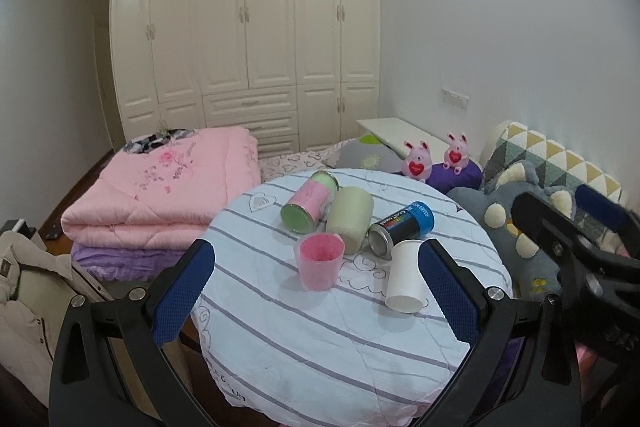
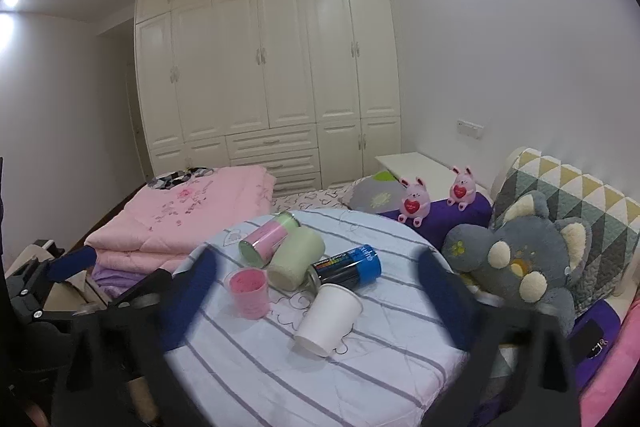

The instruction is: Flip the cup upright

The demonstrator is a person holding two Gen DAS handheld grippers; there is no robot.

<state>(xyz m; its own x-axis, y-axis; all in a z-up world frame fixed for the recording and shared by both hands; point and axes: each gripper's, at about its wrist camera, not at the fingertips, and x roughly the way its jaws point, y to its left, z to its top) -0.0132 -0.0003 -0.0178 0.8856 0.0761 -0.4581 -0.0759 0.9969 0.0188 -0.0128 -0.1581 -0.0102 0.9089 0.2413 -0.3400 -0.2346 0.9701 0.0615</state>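
Note:
A white paper cup [image 1: 405, 275] lies tipped on its side on the round striped table [image 1: 320, 339], mouth toward me; it also shows in the right wrist view [image 2: 329, 319]. A pink cup [image 1: 319, 261] stands upright to its left, also in the right wrist view [image 2: 249, 291]. My left gripper [image 1: 316, 287] is open and empty, held above the table's near side, its right pad next to the white cup. My right gripper [image 2: 316, 307] is open and empty, blurred, its jaws standing wide on either side of the cups. It also shows at the right of the left wrist view [image 1: 576, 215].
A pale green cup [image 1: 350, 219], a pink and green can [image 1: 310, 205] and a black and blue can [image 1: 402, 227] lie on their sides behind the cups. A folded pink quilt [image 1: 168, 187] is left, a grey plush toy [image 2: 516, 263] and pillows right.

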